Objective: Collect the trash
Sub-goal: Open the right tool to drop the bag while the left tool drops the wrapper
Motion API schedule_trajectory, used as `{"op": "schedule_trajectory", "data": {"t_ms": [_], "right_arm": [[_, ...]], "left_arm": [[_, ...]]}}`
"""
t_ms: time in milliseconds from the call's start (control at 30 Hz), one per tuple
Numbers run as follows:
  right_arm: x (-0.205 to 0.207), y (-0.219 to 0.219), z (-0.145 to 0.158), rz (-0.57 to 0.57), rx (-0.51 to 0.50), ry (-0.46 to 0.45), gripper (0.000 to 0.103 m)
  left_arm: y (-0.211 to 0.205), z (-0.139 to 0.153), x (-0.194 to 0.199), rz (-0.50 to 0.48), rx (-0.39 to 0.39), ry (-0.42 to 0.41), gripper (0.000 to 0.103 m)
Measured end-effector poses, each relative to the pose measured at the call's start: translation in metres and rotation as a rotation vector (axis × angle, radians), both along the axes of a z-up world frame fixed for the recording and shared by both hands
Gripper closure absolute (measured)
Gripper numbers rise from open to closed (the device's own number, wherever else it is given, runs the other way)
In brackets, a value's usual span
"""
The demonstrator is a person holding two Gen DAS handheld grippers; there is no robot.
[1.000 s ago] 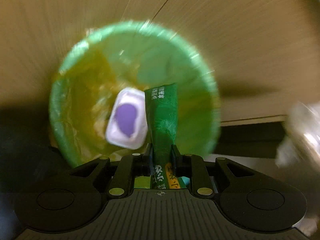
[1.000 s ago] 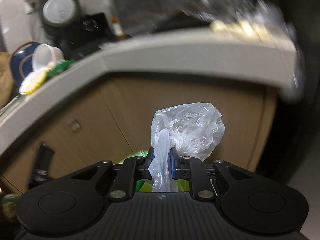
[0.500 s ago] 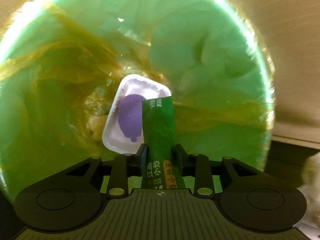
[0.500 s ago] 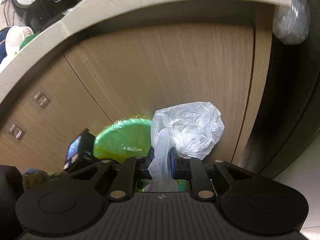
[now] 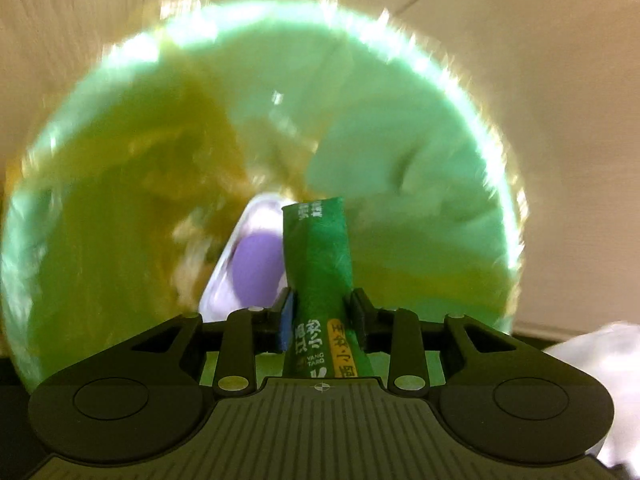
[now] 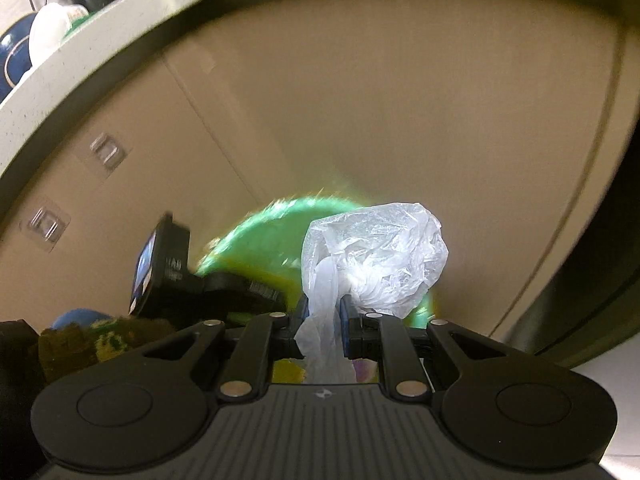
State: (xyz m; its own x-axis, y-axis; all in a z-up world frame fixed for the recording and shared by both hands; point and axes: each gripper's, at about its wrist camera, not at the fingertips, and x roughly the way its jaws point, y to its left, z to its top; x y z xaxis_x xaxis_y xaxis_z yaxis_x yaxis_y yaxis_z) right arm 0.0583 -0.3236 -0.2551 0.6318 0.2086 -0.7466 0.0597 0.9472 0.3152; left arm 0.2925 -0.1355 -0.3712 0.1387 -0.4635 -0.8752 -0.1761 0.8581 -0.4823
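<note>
Green-lined bin (image 5: 400, 168) fills the left wrist view, w/ a white tub (image 5: 256, 264) lying at the bottom. Left hand-held gripper (image 5: 319, 312) is clamped on a green wrapper (image 5: 318, 256), poised over the bin mouth. Right hand-held gripper (image 6: 323, 316) pinches a crumpled clear plastic bag (image 6: 376, 256) beside the bin, below the desk (image 6: 80, 60) edge. Both items look light, soft and slippery; a mid-body pinch seems right, as film could slide or cling to the pads on release.
</note>
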Motion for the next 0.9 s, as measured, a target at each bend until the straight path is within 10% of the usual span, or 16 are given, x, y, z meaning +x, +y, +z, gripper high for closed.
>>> {"op": "schedule_trajectory", "data": {"t_ms": [133,367,500,700,900], "right_arm": [[0.030,0.016,-0.037,0.074,0.050,0.070,0.084],[0.034,0.016,-0.047,0.065,0.063,0.089,0.043],[0.030,0.006,-0.041,0.016,0.055,0.076,0.042],[0.029,0.005,-0.051,-0.005,0.084,0.102,0.042],[0.027,0.003,-0.058,-0.029,0.082,0.109,0.042]], "left_arm": [[0.013,-0.001,0.002,0.042,-0.012,-0.002,0.069],[0.024,-0.012,0.008,0.046,0.012,0.016,0.069],[0.013,-0.026,0.005,-0.029,-0.043,0.094,0.068],[0.002,-0.054,0.000,-0.033,0.082,0.201,0.068],[-0.008,-0.087,0.007,0.071,-0.080,0.313,0.068]]}}
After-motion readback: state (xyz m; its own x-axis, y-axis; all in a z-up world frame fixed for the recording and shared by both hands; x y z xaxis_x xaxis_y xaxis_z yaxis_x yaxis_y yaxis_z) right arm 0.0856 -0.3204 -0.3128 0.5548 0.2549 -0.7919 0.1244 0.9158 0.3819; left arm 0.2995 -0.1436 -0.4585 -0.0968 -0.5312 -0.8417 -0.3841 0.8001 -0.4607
